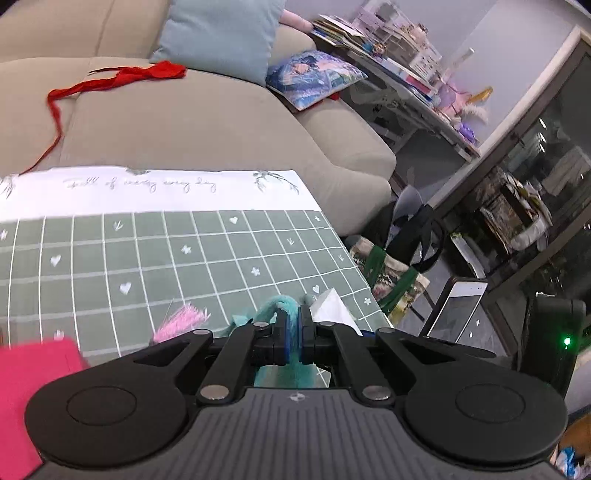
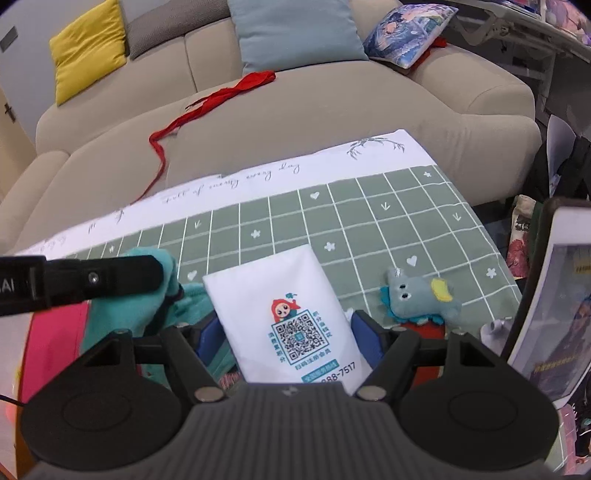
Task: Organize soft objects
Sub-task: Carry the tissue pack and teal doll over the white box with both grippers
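Observation:
My left gripper (image 1: 293, 332) is shut on a teal fluffy cloth (image 1: 280, 306), which hangs down between its blue pads above the green checked tablecloth (image 1: 147, 258). From the right wrist view, the left gripper (image 2: 159, 273) comes in from the left with the teal cloth (image 2: 107, 314) trailing under it. My right gripper (image 2: 290, 339) has its blue pads against both long edges of a white tissue pack (image 2: 280, 288) with a QR code. A grey-blue plush toy (image 2: 417, 295) lies to the right of the pack. A magenta cloth (image 1: 33, 387) and a pink tinsel tuft (image 1: 181, 321) lie at the left.
A beige sofa (image 2: 295, 110) stands behind the table, with a red ribbon (image 2: 207, 103), a light blue cushion (image 2: 295, 33), a yellow cushion (image 2: 88, 48) and a printed cushion (image 2: 406, 33). A phone on a stand (image 2: 550, 314) is at the table's right edge. Bags crowd the floor (image 1: 391, 280).

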`<action>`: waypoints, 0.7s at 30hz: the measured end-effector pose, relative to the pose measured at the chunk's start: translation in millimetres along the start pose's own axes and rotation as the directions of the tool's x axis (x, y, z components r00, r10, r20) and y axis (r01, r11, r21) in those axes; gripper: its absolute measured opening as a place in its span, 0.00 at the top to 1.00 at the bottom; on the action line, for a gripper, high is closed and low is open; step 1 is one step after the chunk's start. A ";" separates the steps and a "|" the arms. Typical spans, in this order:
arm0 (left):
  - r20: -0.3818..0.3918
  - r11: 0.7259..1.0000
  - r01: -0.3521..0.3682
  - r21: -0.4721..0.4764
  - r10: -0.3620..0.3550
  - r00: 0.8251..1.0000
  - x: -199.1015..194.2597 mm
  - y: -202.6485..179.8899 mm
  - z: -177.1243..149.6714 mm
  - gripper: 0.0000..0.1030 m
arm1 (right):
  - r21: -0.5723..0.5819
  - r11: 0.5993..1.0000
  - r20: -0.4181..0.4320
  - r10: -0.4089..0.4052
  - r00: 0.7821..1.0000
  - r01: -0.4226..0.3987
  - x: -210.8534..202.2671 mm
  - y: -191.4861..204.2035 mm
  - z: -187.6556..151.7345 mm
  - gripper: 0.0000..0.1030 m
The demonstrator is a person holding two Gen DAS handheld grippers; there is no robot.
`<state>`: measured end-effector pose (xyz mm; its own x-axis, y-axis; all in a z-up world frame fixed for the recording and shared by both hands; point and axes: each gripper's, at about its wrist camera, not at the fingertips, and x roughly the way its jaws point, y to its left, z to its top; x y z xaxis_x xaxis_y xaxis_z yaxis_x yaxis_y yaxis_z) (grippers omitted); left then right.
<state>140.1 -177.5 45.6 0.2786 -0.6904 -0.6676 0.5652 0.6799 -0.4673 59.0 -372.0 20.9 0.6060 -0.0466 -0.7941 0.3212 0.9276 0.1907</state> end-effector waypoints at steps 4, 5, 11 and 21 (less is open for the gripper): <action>-0.009 1.000 -0.015 -0.007 0.015 1.000 2.8 4.4 24.8 0.97 | 0.019 1.000 0.007 -0.012 1.000 0.012 2.5 2.6 14.9 0.30; -0.010 1.000 -0.022 -0.015 0.022 1.000 2.2 7.1 31.0 0.97 | 0.027 1.000 0.007 -0.006 1.000 0.006 3.1 3.6 18.1 0.30; 0.049 0.996 -0.049 -0.074 0.053 0.997 -17.2 25.4 66.5 0.96 | -0.004 1.000 0.017 0.002 1.000 -0.002 15.3 27.7 51.0 0.31; 0.158 0.976 -0.154 -0.151 0.178 0.971 -80.4 52.0 109.5 0.96 | -0.060 0.995 0.002 0.080 0.997 -0.079 27.5 94.6 88.1 0.31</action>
<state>232.1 -113.7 138.5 0.4939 -0.5889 -0.6398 0.3918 0.8075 -0.4409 170.2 -318.2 68.0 0.6313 0.0267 -0.7751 0.2275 0.9491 0.2179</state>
